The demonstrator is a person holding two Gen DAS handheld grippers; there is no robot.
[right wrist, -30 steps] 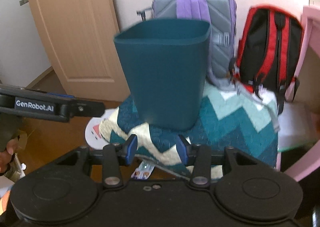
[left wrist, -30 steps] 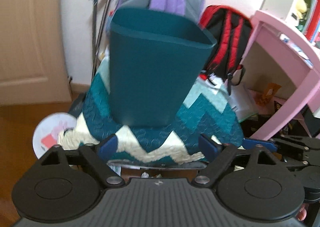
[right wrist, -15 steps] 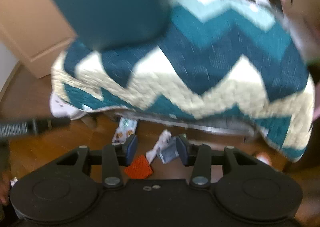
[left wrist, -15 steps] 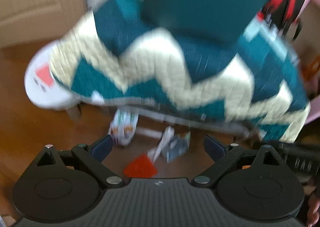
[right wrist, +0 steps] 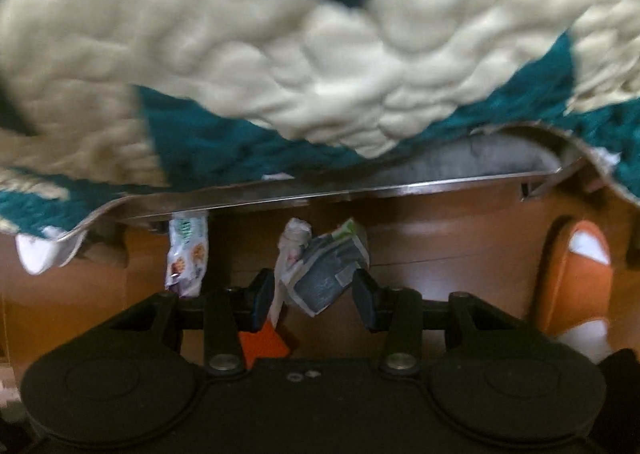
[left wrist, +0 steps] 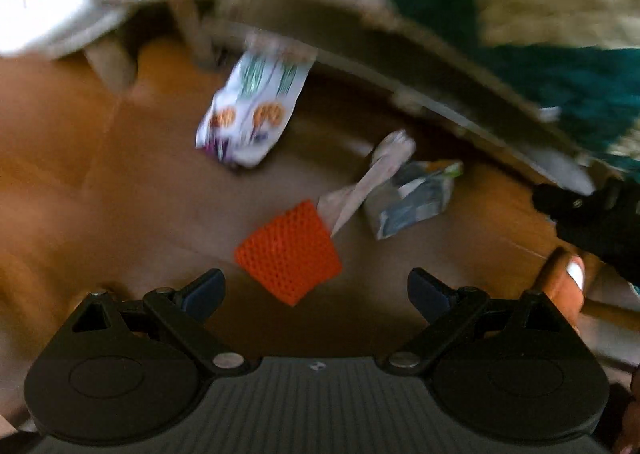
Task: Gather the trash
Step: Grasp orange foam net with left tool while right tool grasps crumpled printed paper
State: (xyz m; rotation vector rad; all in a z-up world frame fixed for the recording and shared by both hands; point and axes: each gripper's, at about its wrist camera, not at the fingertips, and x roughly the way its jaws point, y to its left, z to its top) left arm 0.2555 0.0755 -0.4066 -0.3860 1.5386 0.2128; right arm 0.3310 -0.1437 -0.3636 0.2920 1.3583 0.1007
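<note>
Nothing's been picked up yet — the orange mesh piece (left wrist: 289, 250), the crumpled carton (left wrist: 412, 197) and the snack wrapper (left wrist: 252, 113) all lie on the wooden floor (left wrist: 80, 181). Left gripper (left wrist: 316, 290) and right gripper (right wrist: 314, 294) both gape empty just above them.

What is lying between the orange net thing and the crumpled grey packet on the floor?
A twisted white paper scrap lies between the orange mesh piece and the crumpled grey packet, overlapping both. The left wrist view shows it.
</note>
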